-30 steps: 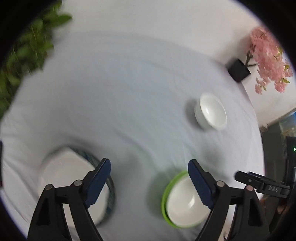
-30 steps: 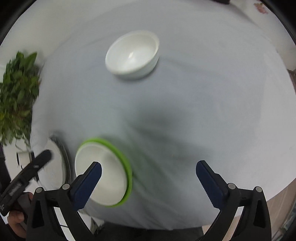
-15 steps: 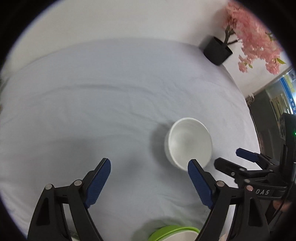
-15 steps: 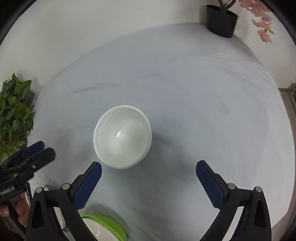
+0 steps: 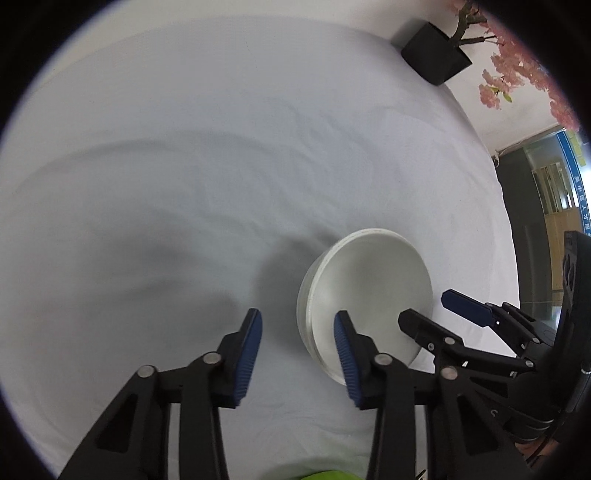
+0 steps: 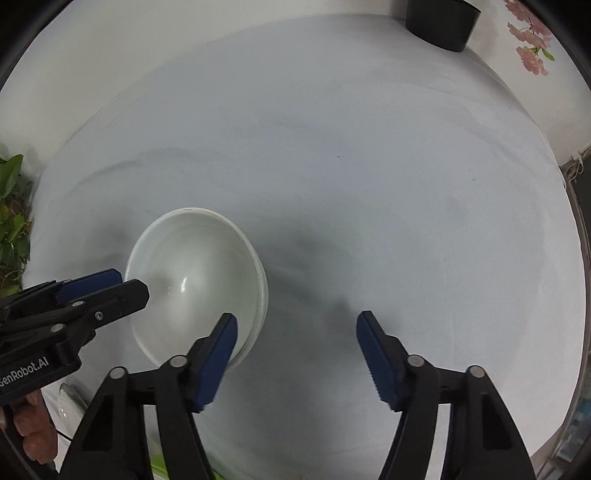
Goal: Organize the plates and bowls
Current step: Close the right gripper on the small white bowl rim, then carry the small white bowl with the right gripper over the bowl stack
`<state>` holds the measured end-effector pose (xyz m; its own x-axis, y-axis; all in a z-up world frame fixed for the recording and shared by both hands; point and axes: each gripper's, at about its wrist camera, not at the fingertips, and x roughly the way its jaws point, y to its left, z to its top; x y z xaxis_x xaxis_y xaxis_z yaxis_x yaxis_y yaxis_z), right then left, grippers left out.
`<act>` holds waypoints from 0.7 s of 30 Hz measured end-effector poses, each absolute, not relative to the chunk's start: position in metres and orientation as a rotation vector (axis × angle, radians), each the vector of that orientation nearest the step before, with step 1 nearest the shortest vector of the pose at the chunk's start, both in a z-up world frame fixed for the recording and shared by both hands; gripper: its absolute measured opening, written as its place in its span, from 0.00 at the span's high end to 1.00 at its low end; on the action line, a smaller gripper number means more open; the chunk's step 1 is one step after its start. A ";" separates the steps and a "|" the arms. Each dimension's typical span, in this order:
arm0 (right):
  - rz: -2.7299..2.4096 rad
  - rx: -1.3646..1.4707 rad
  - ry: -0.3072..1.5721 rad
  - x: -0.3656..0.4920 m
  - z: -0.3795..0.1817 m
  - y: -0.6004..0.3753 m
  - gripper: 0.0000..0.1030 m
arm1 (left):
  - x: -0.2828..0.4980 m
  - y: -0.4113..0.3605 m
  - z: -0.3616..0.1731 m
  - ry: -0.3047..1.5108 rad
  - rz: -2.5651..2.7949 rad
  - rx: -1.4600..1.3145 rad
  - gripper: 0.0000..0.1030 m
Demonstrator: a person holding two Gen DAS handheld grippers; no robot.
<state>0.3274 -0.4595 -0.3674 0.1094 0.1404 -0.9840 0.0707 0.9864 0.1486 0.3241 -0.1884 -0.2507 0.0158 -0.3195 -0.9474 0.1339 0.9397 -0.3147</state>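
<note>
Now bowl-pickup step: left gripper (image 5: 297, 349) and right gripper (image 6: 295, 356) both closing astride white bowl (image 6: 195, 284) rim mid-table (image 6: 369, 166), neither gripping yet; next, pinch rim, lift together.

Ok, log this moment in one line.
left gripper: closing, straddling white bowl rim | right gripper: closing, straddling opposite rim | bowl on tablecloth

White bowl (image 6: 195, 280) on the cloth-covered bench (image 6: 369, 166), right tool (image 6: 295, 354) closing with its left pad over the bowl's near rim, left tool (image 6: 110, 286) reaching over the bowl's left rim, black pot (image 6: 441, 22) far off
</note>
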 end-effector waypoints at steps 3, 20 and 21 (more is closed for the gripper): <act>0.059 0.200 1.472 0.333 -0.375 -0.455 0.53 | 0.323 -0.189 -0.258 1.549 -0.365 -0.145 0.81; 0.039 0.220 1.480 0.349 -0.379 -0.405 0.97 | 0.317 -0.191 -0.252 1.561 -0.341 -0.112 0.91; 0.038 0.230 1.477 0.348 -0.375 -0.407 0.96 | 0.316 -0.190 -0.247 1.551 -0.339 -0.110 0.92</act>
<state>0.3484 -0.4072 -0.3745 0.0976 0.1658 -0.9813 0.1153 0.9775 0.1766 0.3159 -0.1900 -0.2465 -0.0154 -0.2823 -0.9592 0.1442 0.9487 -0.2815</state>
